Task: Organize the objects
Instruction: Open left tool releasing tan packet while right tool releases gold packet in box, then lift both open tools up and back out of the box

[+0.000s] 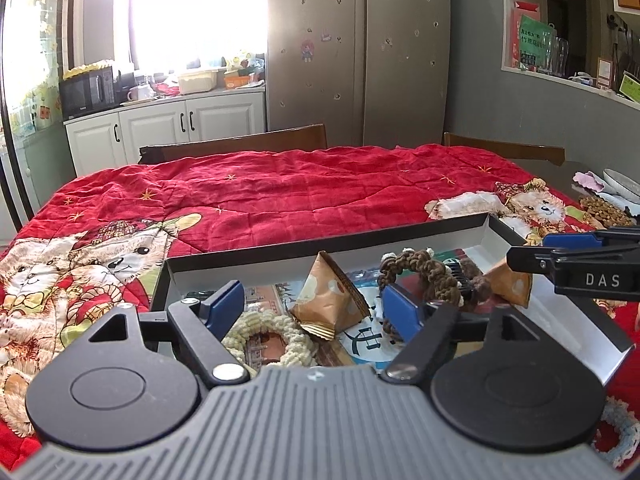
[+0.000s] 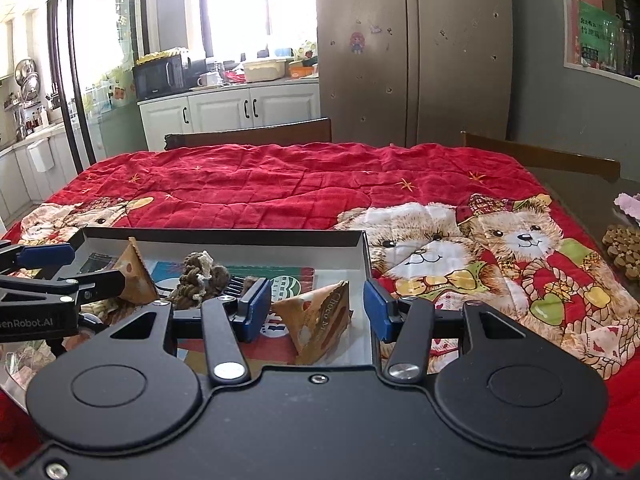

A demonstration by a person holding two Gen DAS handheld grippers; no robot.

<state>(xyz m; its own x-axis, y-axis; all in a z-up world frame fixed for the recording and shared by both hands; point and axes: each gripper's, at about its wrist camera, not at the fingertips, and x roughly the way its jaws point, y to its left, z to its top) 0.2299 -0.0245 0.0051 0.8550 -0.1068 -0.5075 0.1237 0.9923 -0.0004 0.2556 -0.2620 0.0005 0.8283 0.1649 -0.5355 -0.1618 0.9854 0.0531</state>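
A: Where do the things to organize sit?

B: In the shallow box [image 2: 366, 256] on the red bear quilt [image 2: 280, 184]. The near snack packet [image 2: 320, 326], a brown pyramid, stands in the box's right end, between the right gripper [image 2: 316, 314] and its blue pads [image 2: 256, 308], which stand wide apart and touch nothing. A second snack packet [image 1: 330, 304] lies in the left gripper [image 1: 312, 306] gap, with the cream rope ring [image 1: 268, 338] just beside it and the brown rope ring [image 1: 420, 276] further in.

A: And the left one?

B: Spread apart too, holding nothing.

A: What could go wrong?

B: I judge the packet is light and crinkly; a squeeze on its sloped faces may pop it out or crush it. The right pad sits close to the box wall, so closing could catch the wall and drag the box over the soft quilt. The two tools are also near each other above the box and might collide.

A: Their pose?

B: Both are held low and nearly level, pointing across the table toward the fridge [image 1: 360, 60], tips over the box.
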